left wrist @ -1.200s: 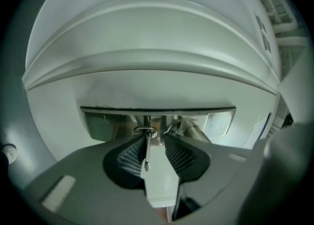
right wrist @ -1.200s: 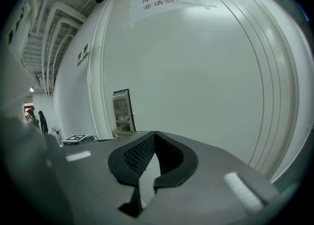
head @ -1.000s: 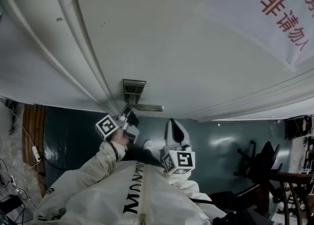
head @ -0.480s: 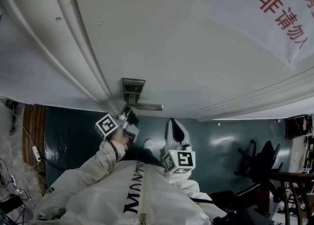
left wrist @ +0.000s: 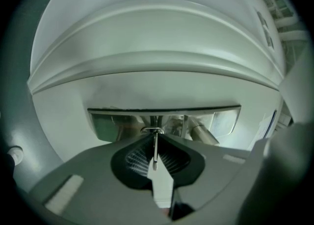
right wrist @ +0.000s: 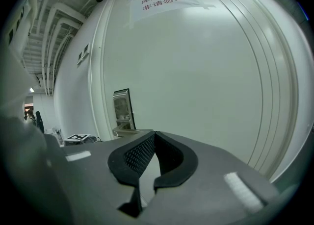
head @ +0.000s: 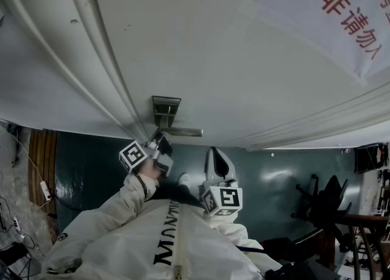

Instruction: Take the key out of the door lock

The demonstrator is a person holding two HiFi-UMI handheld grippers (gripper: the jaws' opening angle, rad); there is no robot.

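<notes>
A steel lock plate (head: 166, 111) with a lever handle (head: 183, 132) sits on the white door (head: 244, 59). My left gripper (head: 159, 144) is up against the plate just below the handle. In the left gripper view the key (left wrist: 155, 153) stands edge-on out of the plate (left wrist: 113, 121), and the left gripper (left wrist: 154, 135) has just been closing, its ribbed pads now pressing on the key between them. My right gripper (head: 216, 163) hangs back from the door to the right, shut and empty (right wrist: 154, 135). It looks at the plate (right wrist: 122, 106) from the side.
A paper sign (head: 341, 10) with red print is taped on the door to the right. The door frame mouldings (head: 91, 59) run along the left. Below are the person's white jacket (head: 158, 242), dark floor, and chairs (head: 329, 199) at the right.
</notes>
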